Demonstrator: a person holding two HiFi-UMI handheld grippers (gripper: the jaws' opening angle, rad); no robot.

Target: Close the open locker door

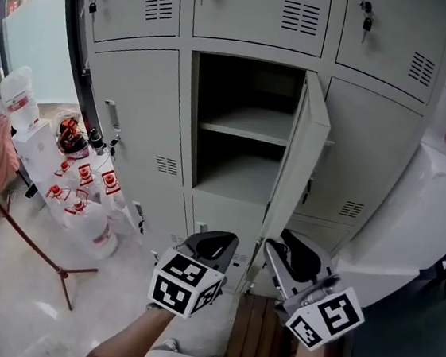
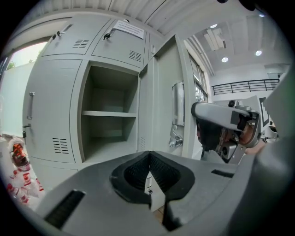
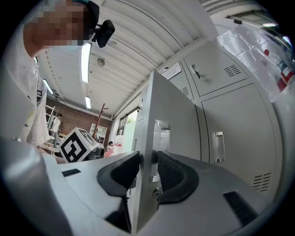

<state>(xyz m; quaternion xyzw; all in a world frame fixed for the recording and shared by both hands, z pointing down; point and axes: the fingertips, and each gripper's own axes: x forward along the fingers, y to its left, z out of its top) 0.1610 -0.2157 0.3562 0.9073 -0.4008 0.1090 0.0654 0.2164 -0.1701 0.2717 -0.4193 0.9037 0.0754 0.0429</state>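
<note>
Straight ahead in the head view, the locker bank (image 1: 127, 107) has one compartment (image 1: 244, 96) standing open, bare but for a shelf (image 1: 249, 127). Its locker door (image 1: 304, 155) is hinged on the right and swung out towards the near side, almost edge-on. The left gripper (image 1: 214, 243) hovers low in front of the opening, and the right gripper (image 1: 298, 253) sits at the door's lower free edge. Bottles (image 1: 85, 198) crowd the floor far to the left. From the left gripper view, the jaws are clenched tip to tip with nothing between them. They point at the open compartment, and the door with its handle (image 2: 178, 103) rises just to the right. From the right gripper view, the door's free edge runs up between the jaws. One pad lies on each face of it, so this gripper appears to be grasping the door. The closing step seems only just begun, since the door is wide open. The next move calls for swinging the edge left and away, round the right-hand hinges. The inner jaw would have to slip clear before the door meets the frame. The last push is probably best made flat against the outer face, perhaps with the free left gripper.
</note>
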